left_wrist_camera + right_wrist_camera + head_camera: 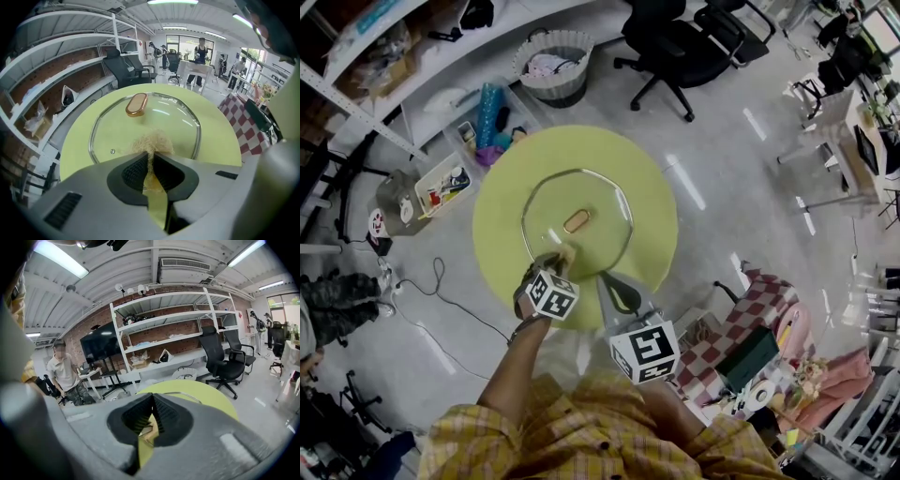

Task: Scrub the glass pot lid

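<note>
The glass pot lid (577, 225) lies flat on the round yellow-green table (506, 197), its oval golden knob (577, 221) facing up. My left gripper (557, 259) is at the lid's near edge, shut on a beige fibrous scrub pad (566, 251). In the left gripper view the scrub pad (153, 142) rests on the lid (178, 117) just past the left gripper (151, 158), nearer than the knob (136, 104). My right gripper (603, 277) sits by the lid's near right rim. In its own view the right gripper (151, 402) has its jaws together with nothing seen between them.
A black office chair (680, 47) and a white basket (551, 66) stand beyond the table. A box of small items (441, 186) lies on the floor at the left. A red checked cloth (755, 305) is at the right. A person (64, 373) stands by the shelves.
</note>
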Motion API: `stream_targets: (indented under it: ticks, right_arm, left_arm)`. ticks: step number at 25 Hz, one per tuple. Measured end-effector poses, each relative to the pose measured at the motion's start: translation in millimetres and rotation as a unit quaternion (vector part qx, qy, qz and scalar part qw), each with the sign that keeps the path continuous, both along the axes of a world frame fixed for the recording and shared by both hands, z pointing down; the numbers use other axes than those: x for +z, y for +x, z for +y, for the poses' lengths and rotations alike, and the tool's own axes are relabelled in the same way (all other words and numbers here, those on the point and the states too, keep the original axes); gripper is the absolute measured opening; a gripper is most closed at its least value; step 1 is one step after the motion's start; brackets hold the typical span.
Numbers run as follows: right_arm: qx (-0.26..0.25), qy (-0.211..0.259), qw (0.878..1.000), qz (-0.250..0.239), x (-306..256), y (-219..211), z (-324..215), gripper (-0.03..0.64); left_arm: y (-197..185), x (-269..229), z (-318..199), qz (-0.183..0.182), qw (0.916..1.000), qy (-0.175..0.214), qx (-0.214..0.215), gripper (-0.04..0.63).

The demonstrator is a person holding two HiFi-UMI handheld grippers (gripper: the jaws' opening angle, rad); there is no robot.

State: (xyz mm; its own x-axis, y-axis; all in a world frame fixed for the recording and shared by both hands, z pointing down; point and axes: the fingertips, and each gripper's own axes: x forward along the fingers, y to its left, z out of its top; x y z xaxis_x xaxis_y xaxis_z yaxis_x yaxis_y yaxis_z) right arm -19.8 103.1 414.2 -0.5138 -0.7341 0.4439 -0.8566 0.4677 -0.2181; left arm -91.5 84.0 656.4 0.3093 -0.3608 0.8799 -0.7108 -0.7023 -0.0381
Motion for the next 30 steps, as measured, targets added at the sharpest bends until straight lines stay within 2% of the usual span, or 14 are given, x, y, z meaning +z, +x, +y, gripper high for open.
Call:
stream_targets:
  ticks: [19, 23, 27, 30]
  right_arm:
    - [-0.013, -0.013, 0.999, 0.029, -9, -7, 12, -0.002]
    - [-0.010, -0.012, 0.999, 0.030, -8, -5, 13, -0.003]
    - [-0.010, -0.015, 0.999, 0.034, -7, -5, 15, -0.002]
    - [-0.007, -0.018, 0.999, 0.035, -7, -1, 15, -0.003]
  left_arm:
    - [-4, 0, 21, 0.019, 0.9993, -0.011, -0.031, 0.031]
    - [-3, 0, 26, 0.044, 0.9971, -0.022, -0.058, 0.031]
    - [-5, -4, 26, 0.078, 0.9915, -0.036, -0.097, 0.031]
    - [-3, -6, 25, 0.080, 0.9907, -0.032, -0.105, 0.031]
